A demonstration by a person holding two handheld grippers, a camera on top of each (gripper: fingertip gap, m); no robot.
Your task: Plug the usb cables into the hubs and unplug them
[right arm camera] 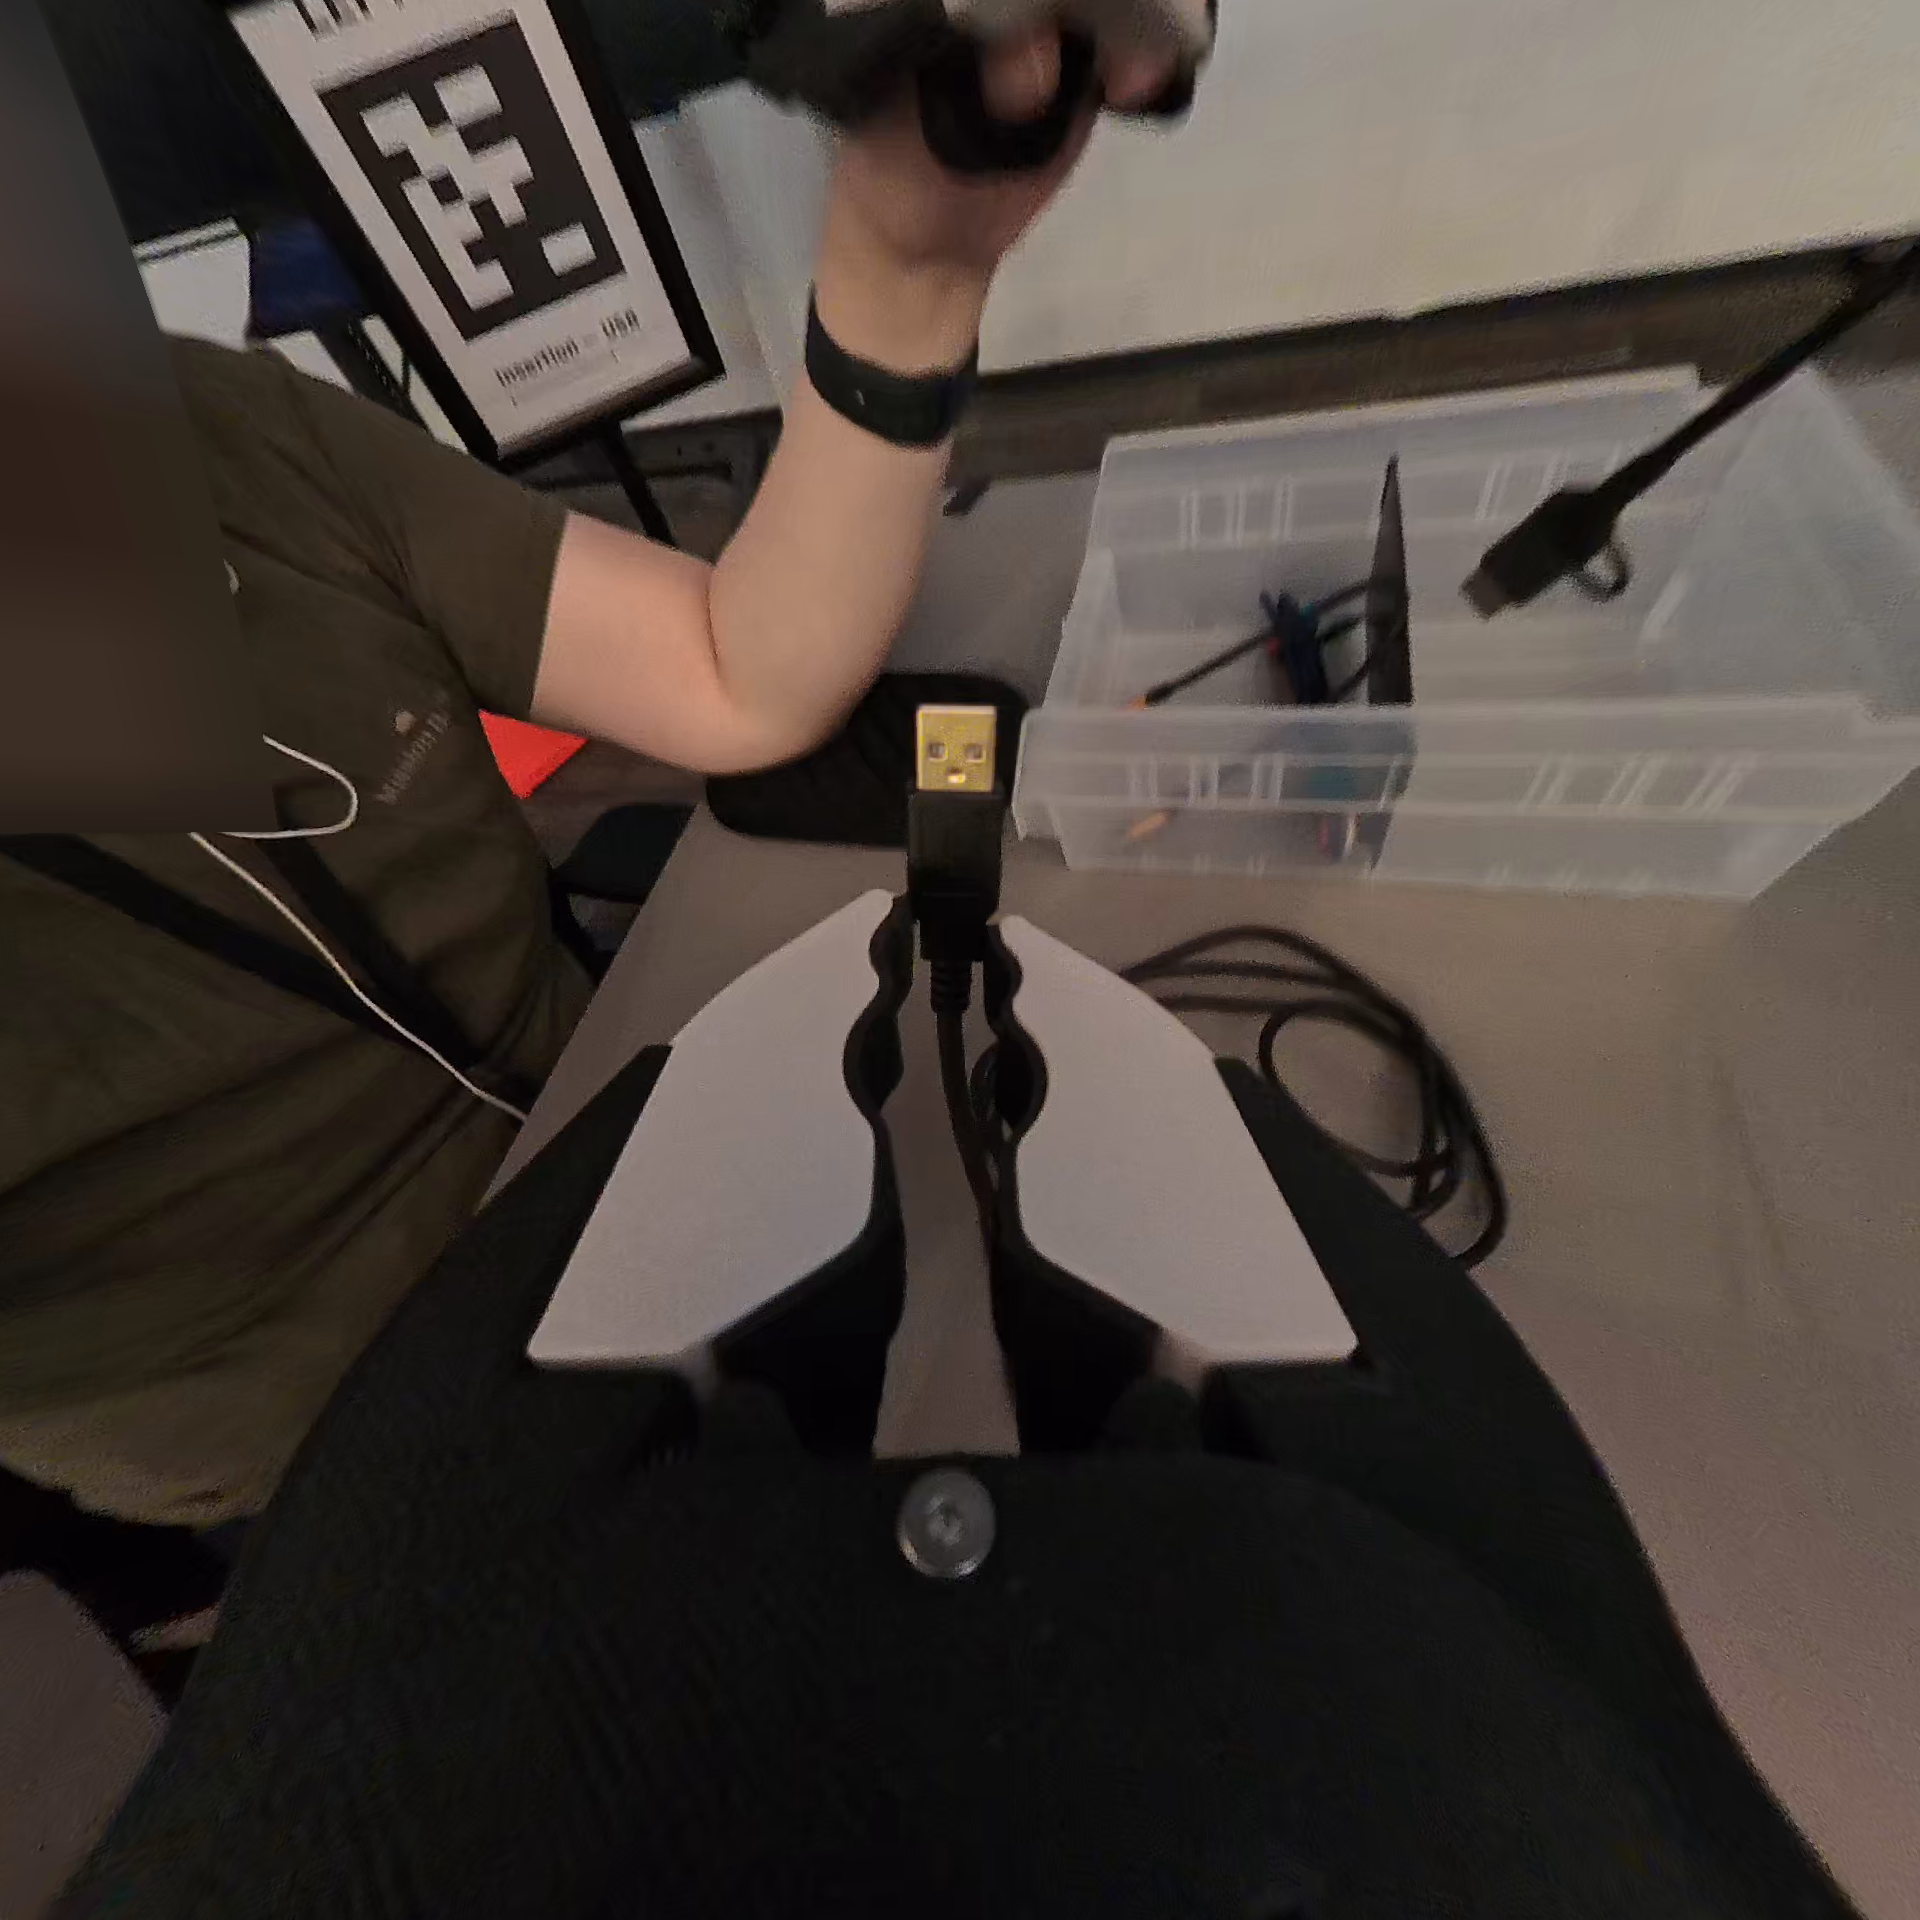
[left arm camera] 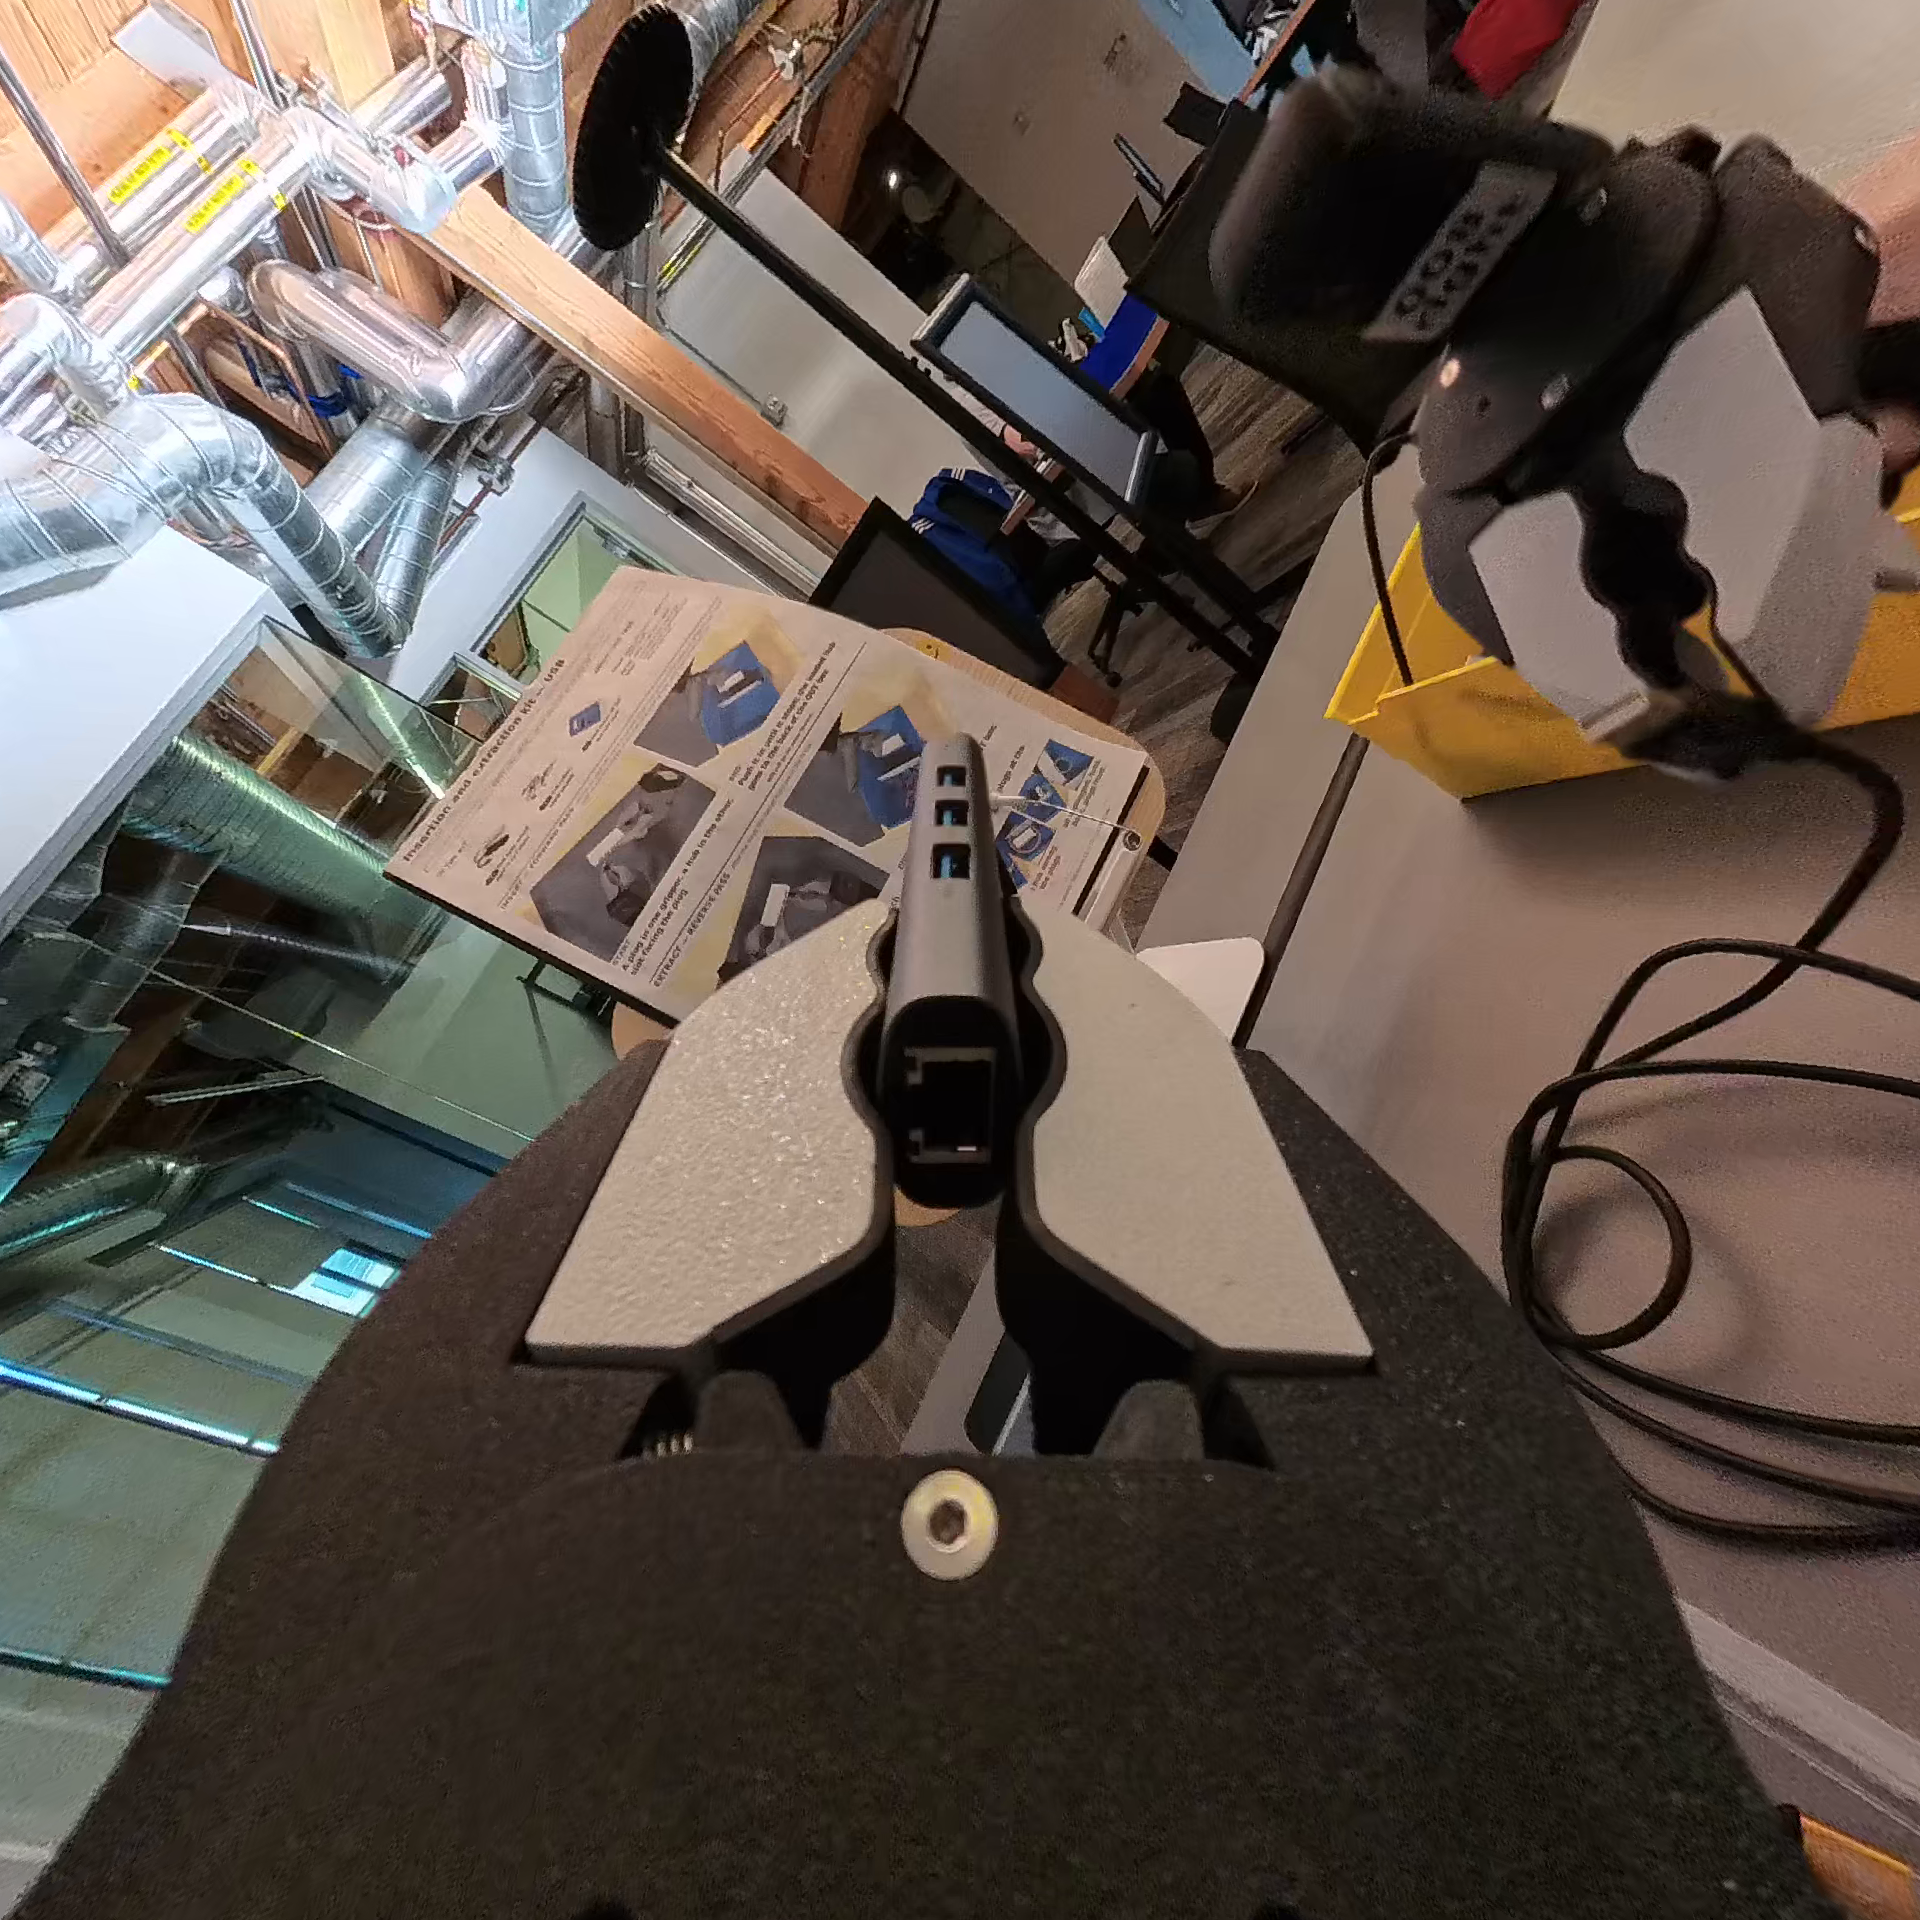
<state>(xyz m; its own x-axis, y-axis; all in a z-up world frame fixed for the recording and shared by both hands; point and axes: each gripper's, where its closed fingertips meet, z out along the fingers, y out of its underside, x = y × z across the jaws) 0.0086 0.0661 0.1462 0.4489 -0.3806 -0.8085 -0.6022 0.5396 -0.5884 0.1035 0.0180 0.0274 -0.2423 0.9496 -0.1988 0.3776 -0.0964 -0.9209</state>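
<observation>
Left wrist view: left gripper [left arm camera: 951,997] clamped on the hub [left arm camera: 948,935], rigid, light, ports up. Right gripper [right arm camera: 948,935] pinches the plug [right arm camera: 954,821] by its black shell, correct hold; cable [right arm camera: 1382,1081] limp, trails on table [right arm camera: 1662,1299].

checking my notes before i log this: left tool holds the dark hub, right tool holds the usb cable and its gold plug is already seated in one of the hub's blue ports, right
Not quite. The gold plug is not seated: the right wrist view shows it bare, sticking out past the right tool. The left wrist view shows the hub in the left tool with its blue ports empty. The rest holds.
</observation>
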